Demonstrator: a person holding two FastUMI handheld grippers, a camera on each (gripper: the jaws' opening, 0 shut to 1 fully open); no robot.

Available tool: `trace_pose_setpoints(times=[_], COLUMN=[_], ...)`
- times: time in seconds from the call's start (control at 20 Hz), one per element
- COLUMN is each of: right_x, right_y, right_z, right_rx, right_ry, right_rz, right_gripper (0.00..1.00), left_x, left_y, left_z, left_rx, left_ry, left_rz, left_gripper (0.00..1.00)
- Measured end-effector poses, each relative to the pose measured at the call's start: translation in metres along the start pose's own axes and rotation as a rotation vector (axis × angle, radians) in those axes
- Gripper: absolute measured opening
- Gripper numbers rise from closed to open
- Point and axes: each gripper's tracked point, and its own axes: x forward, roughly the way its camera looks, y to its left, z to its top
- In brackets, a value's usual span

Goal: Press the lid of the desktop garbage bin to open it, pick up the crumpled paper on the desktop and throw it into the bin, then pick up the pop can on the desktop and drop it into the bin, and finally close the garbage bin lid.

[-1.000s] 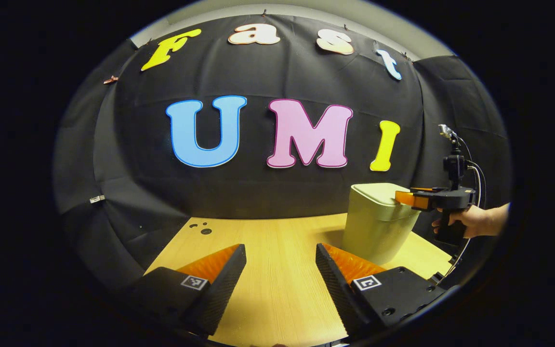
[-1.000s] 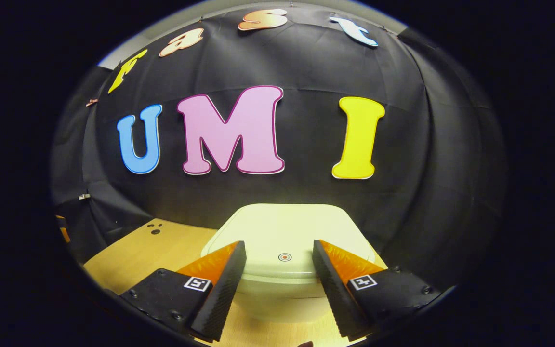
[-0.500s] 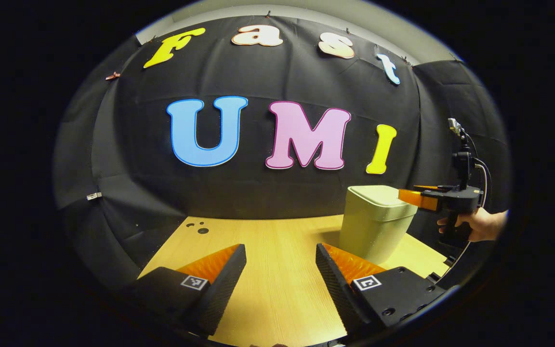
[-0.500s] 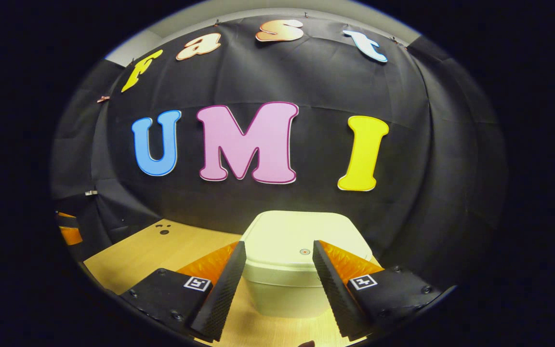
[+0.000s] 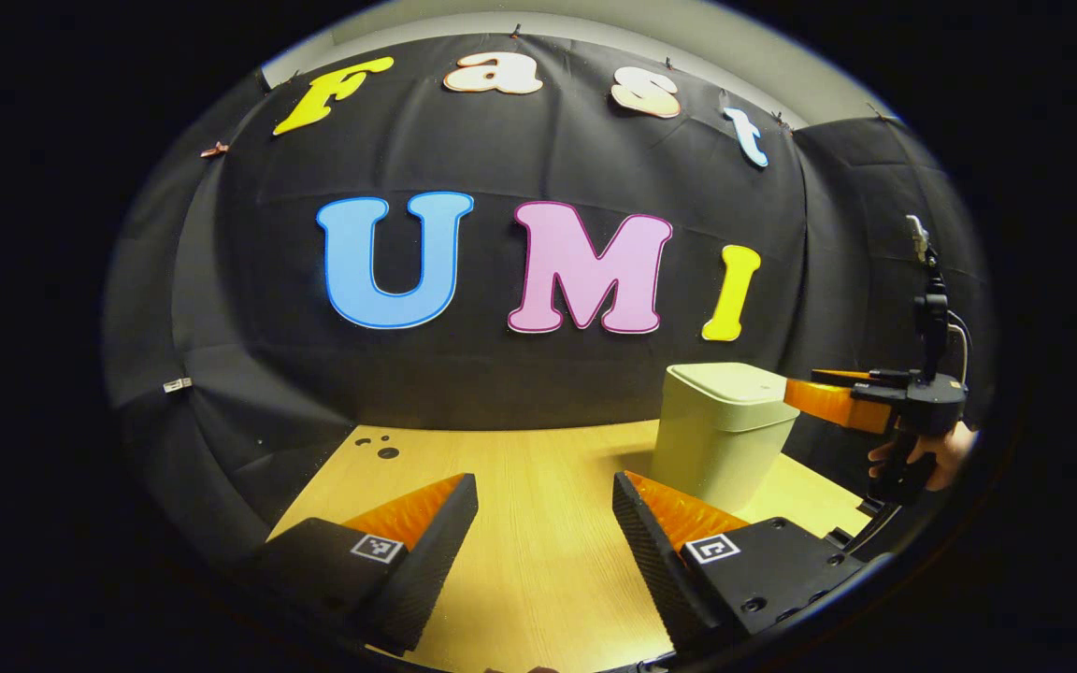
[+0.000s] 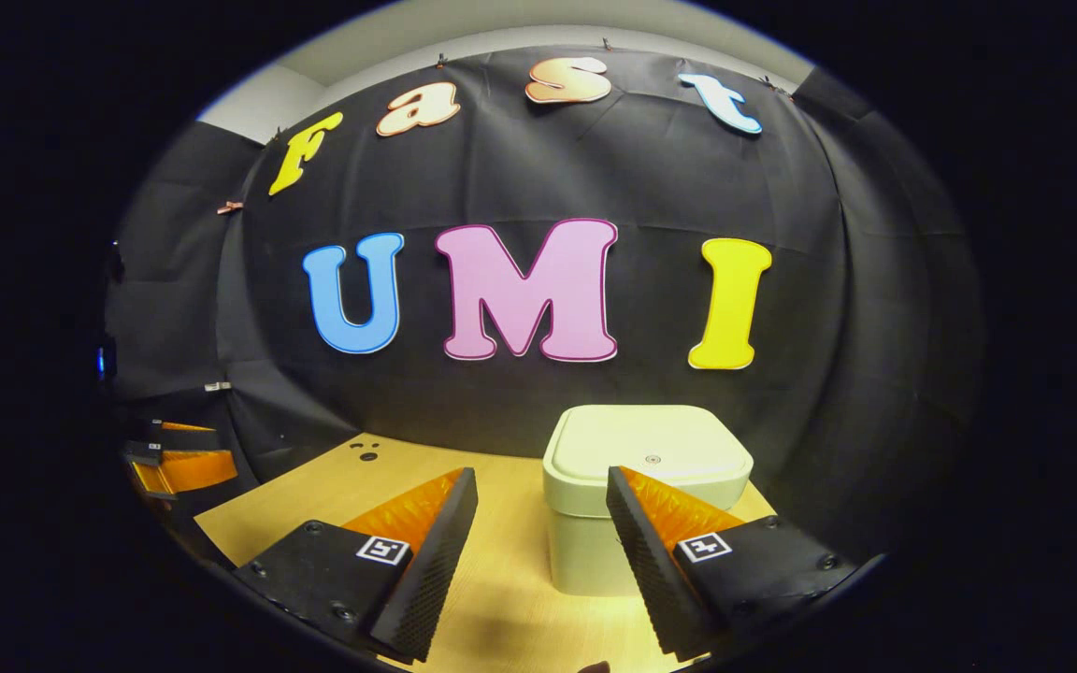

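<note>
The garbage bin (image 6: 646, 495) is seen upright on the tabletop (image 5: 538, 561), its lid (image 6: 648, 445) shut. The right gripper (image 6: 538, 533) is held spread just before it, empty; the left gripper (image 5: 543, 542) is spread over bare tabletop

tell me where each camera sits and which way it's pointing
Left gripper view: rides on the left gripper, low over the wooden table, facing the booth's back wall; its own open fingers show at the bottom, with the right gripper and the hand holding it at the right edge.
Right gripper view: rides on the right gripper, aimed at the bin just ahead; its own open fingers show at the bottom.
Shared: the bin with its lid closed, the table and the back wall.
</note>
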Motion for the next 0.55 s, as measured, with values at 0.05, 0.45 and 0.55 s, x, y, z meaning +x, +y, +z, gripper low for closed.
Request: trace_pose_setpoints(times=[0.05, 0.45, 0.55], right_x=[-0.004, -0.032, -0.035], right_y=[0.004, 0.009, 0.008], right_z=[-0.002, -0.018, -0.019], right_rx=[-0.003, -0.033, -0.035], right_ry=[0.000, 0.025, 0.028], right_rz=[0.009, 0.015, 0.016], right_gripper=[0.88, 0.88, 0.88], left_x=[0.001, 0.006, 0.008], left_y=[0.000, -0.001, -0.004], left_z=[0.000, -0.002, -0.002], left_rx=[-0.001, -0.017, -0.020], left_ry=[0.001, 0.005, 0.007], left_rz=[0.002, 0.019, 0.013], left_gripper=[0.94, 0.94, 0.94])
